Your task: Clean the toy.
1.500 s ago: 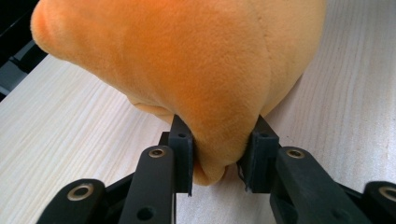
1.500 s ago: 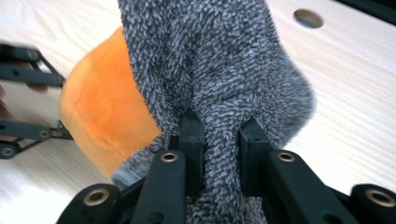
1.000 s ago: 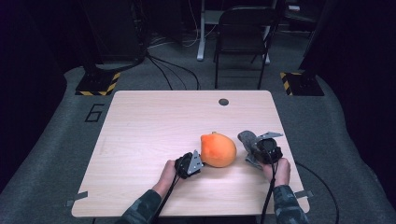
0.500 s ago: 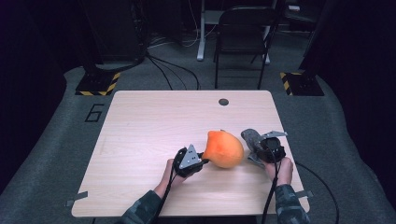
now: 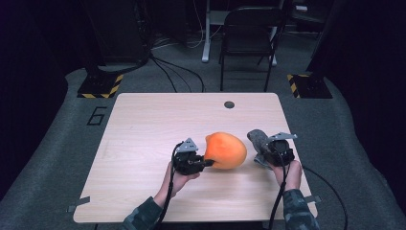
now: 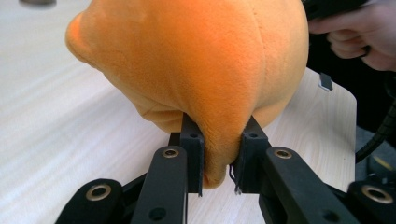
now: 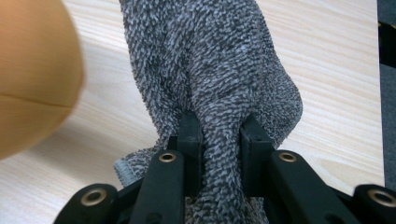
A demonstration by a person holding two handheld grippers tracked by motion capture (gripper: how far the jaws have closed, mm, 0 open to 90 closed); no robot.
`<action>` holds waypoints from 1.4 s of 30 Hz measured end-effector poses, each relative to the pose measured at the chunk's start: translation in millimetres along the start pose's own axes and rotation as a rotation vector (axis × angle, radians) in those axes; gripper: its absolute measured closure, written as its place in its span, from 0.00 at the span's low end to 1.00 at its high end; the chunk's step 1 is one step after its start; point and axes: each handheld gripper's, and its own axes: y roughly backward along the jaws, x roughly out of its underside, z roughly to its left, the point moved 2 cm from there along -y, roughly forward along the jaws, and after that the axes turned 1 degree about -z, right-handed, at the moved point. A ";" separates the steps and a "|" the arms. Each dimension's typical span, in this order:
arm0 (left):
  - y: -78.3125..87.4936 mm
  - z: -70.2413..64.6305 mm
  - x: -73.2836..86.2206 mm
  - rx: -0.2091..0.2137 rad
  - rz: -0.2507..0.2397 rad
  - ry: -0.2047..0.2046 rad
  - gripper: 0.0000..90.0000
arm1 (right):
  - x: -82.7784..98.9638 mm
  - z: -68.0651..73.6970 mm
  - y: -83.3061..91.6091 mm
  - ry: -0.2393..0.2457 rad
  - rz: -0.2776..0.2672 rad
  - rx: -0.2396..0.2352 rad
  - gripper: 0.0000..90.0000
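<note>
Orange plush: one soft toy (image 5: 226, 150), lifted near the middle of the table (image 5: 143, 124), toward its near edge; beside it, toward the right edge, one grey towel (image 5: 258, 140). High view: left gripper (image 5: 203, 163) meets the toy's near-left side; right gripper (image 5: 268, 149) holds the towel, which possibly still touches the tabletop. Left gripper view: jaws pinch a fold of the toy. Right gripper view: jaws clamp a bunched ridge of towel.
</note>
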 end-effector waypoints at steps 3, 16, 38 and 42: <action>-6.7 10.1 7.1 0.019 0.022 0.080 0.85 | -5.3 5.4 7.1 0.013 -0.016 -0.001 0.83; -26.6 17.8 25.3 0.029 0.033 0.176 0.85 | -34.1 113.3 37.5 0.190 -0.106 -0.172 0.83; -30.5 14.8 28.0 0.046 0.042 0.166 0.85 | -3.5 60.9 -18.5 0.095 0.039 -0.022 0.83; -30.7 14.4 27.9 0.046 0.040 0.164 0.84 | 8.4 49.7 -37.6 0.083 0.101 -0.003 0.83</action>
